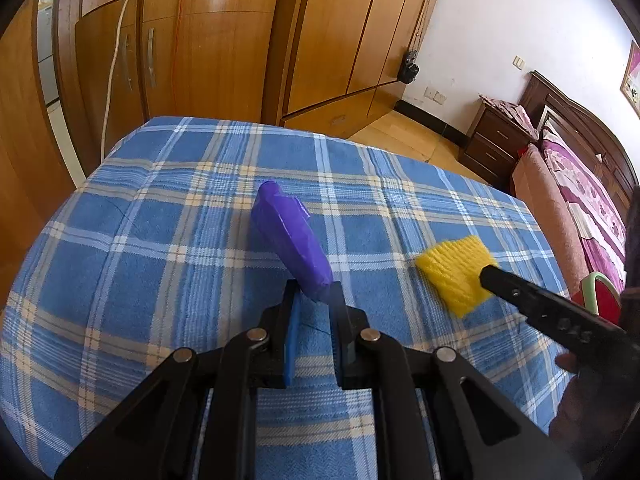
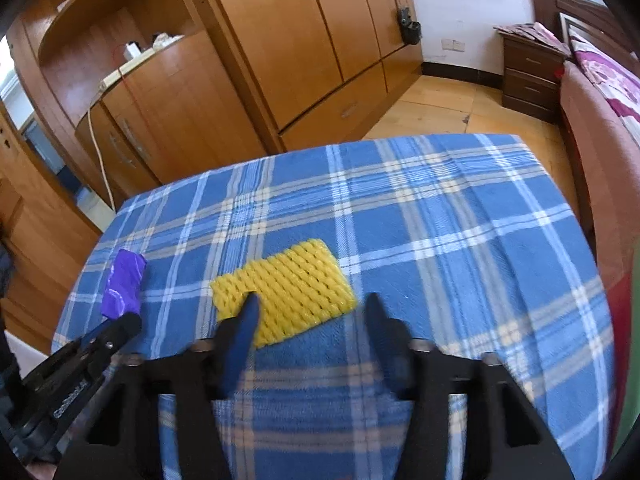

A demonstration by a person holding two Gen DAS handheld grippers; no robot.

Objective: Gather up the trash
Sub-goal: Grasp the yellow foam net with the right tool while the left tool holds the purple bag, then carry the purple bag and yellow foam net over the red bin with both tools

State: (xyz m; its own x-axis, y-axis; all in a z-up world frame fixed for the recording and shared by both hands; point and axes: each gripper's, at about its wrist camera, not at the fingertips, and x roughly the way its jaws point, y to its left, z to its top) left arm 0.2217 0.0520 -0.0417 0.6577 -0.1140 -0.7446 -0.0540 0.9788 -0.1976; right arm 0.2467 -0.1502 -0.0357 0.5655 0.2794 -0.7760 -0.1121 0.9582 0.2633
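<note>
A crumpled purple wrapper (image 1: pixel 289 236) lies on the blue plaid cloth (image 1: pixel 160 240). My left gripper (image 1: pixel 316 292) is shut on its near end. The wrapper also shows in the right wrist view (image 2: pixel 123 284), with the left gripper (image 2: pixel 120 326) at its near end. A yellow foam net (image 2: pixel 286 290) lies flat at the middle of the cloth. My right gripper (image 2: pixel 310 306) is open, its fingers standing at either side of the net's near edge, the left finger (image 2: pixel 246 320) over the net. The net (image 1: pixel 456 270) and the right gripper's finger (image 1: pixel 520 292) show in the left wrist view.
The cloth-covered table (image 2: pixel 480 240) drops off at its far edge to a wooden floor (image 2: pixel 440 104). Wooden wardrobes (image 2: pixel 280 40) stand behind. A bed (image 2: pixel 600 80) and a dark nightstand (image 2: pixel 528 76) are to the right. A red and green object (image 1: pixel 600 296) sits at the table's right.
</note>
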